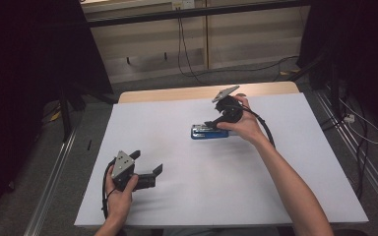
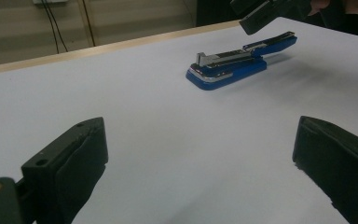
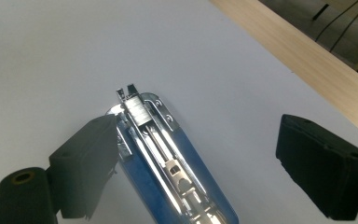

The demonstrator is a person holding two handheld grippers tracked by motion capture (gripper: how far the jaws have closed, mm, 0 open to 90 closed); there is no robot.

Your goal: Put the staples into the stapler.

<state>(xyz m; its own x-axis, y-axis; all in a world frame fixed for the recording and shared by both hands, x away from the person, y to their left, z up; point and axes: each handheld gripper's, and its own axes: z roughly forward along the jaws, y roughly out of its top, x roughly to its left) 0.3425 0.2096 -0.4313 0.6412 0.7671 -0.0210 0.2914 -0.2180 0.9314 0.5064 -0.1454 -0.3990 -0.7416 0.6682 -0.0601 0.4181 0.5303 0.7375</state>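
Blue stapler (image 1: 209,131) flat on white desk (image 1: 177,196), lid swung open, approx. mid-desk. Right hand-held gripper (image 1: 215,123) over stapler's rear end, jaws spread wide, nothing clamped. Left hand-held gripper (image 1: 147,164) near desk's front-left, well apart from stapler, jaws wide, empty.

A blue stapler (image 1: 208,132) lies flat on the white table, right of centre and toward the far side, its length running left to right. It is opened up: the blue top cover (image 2: 271,43) is lifted at a shallow angle at the right end, baring the shiny metal magazine (image 3: 154,140) and a strip of staples (image 3: 137,109) near its front tip.
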